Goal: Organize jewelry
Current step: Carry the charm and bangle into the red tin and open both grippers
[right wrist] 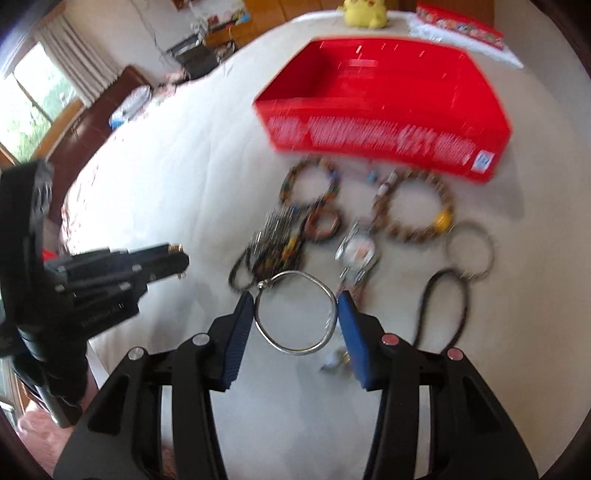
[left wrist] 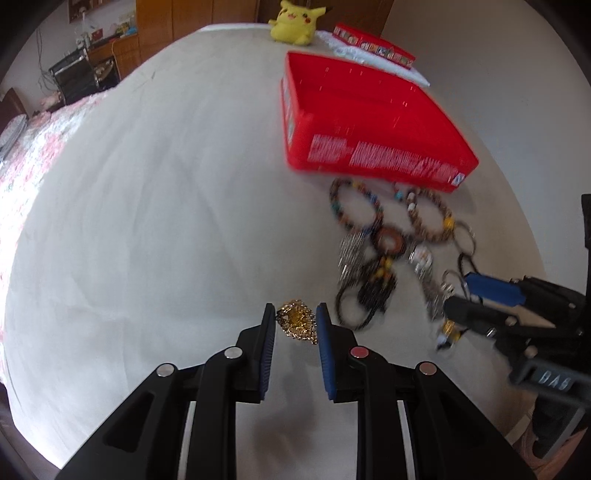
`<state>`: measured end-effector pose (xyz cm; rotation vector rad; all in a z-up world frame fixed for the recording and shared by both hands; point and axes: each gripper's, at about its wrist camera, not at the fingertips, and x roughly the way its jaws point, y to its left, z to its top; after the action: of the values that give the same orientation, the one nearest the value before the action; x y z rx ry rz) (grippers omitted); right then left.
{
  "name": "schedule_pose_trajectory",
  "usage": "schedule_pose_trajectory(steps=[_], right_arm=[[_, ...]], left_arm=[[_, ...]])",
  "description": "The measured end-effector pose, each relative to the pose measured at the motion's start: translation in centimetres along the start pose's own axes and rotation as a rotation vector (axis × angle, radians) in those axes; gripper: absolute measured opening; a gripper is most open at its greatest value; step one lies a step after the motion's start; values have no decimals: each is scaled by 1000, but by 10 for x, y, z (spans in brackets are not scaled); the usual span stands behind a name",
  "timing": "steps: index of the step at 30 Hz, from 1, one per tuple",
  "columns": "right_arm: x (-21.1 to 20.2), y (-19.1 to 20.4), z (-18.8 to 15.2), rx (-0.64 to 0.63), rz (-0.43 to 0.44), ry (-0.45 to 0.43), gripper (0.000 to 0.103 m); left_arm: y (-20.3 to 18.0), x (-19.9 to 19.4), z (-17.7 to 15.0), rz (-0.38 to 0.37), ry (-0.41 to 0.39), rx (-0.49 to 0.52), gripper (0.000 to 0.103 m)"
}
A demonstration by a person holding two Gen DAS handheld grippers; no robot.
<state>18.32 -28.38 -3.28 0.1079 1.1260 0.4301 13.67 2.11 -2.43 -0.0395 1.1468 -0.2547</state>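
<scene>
In the left wrist view my left gripper (left wrist: 295, 314) is shut on a gold filigree pendant (left wrist: 297, 324), held above the white bedsheet. A silver bangle (right wrist: 295, 350) spans the blue pads of my right gripper (right wrist: 295, 297), which is shut on it just above the sheet. Beyond both lies a pile of jewelry (left wrist: 388, 240): two beaded bracelets (right wrist: 413, 206), a watch (right wrist: 358, 254), a black cord loop (right wrist: 443, 306) and a thin silver ring (right wrist: 469, 251). Behind the pile sits an open red box (right wrist: 369, 136), with nothing visible inside. Each view shows the other gripper: the right gripper (left wrist: 458, 295) and the left gripper (right wrist: 181, 258).
A yellow plush toy (left wrist: 295, 22) and a flat red package (left wrist: 373, 46) on a white cloth sit at the far end of the bed. A floral quilt (left wrist: 26, 162) marks the left edge. Furniture and a window lie past it.
</scene>
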Motion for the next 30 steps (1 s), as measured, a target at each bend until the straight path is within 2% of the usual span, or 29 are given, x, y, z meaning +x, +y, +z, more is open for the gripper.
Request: schedule_pose_trajectory(steps=[4,8,12,15,19,26,28,30], right_arm=[[-10,-16,42,34,5,-75,46],[-2,-30,92,67,21,-134,46],[10,-60,133,114,41,-174,46],[31,-77,157,131,23,-169,46],[53,-91,168,148,3,-141,46],[74,-97,166,134,-64,-99,47],[73,-94,164,125,-80,-102,50],[71,-92,162,122,-82,-109,53]], left_arm=[[-14,-6,37,-18,-39,19,22],[-31,-4,81,-37,-72,35,22],[-47,11,130,-66,-97,40,22],[-55,40,165,-79,-88,29,22],[-57,76,186,-88,-55,6,22],[-62,102,189,-84,-26,37,23],[-63,104,189,-73,-20,45,33],[-62,103,188,-74,-25,44,36]])
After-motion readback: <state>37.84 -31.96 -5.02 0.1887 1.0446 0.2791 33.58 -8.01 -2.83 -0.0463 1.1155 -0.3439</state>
